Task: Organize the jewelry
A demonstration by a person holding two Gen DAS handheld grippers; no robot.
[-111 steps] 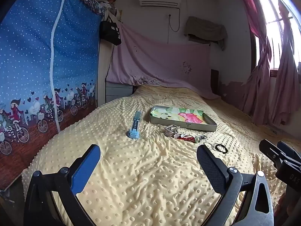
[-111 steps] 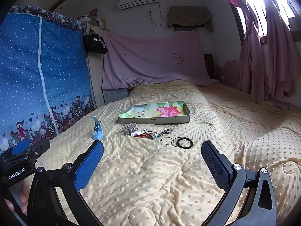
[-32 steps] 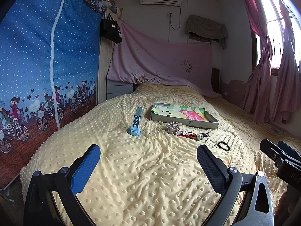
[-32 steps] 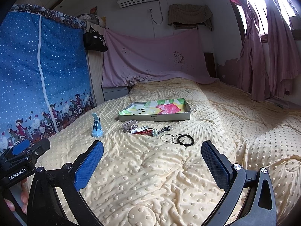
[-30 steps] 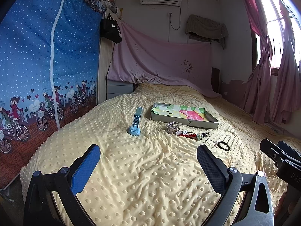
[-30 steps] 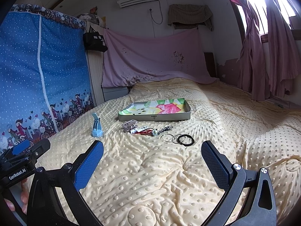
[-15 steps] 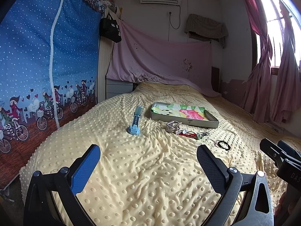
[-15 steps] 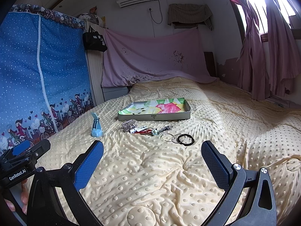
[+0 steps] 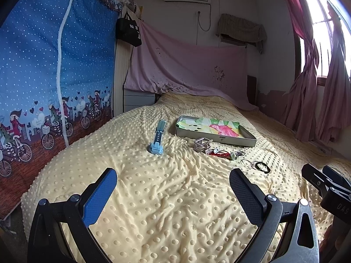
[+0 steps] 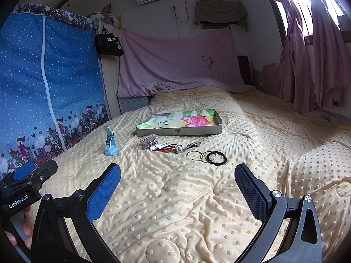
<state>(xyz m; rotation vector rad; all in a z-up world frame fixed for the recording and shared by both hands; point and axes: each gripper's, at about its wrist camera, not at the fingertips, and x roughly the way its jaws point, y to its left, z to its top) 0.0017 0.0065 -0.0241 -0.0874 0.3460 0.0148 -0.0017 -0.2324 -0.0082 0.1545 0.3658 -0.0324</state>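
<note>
Right wrist view shows the right gripper spread wide and empty, the rings lying dead ahead on the blanket short of the tray, nearer it than the equally wide, empty left gripper.

Pale yellow dotted bedspread, light blue watch, floral tray (pink, green, yellow)

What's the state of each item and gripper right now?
left gripper: open, empty.
right gripper: open, empty.
tray: on bed, no jewelry visible inside.
blue watch: on blanket, left of tray.
black ring: flat on blanket, outside tray.
</note>
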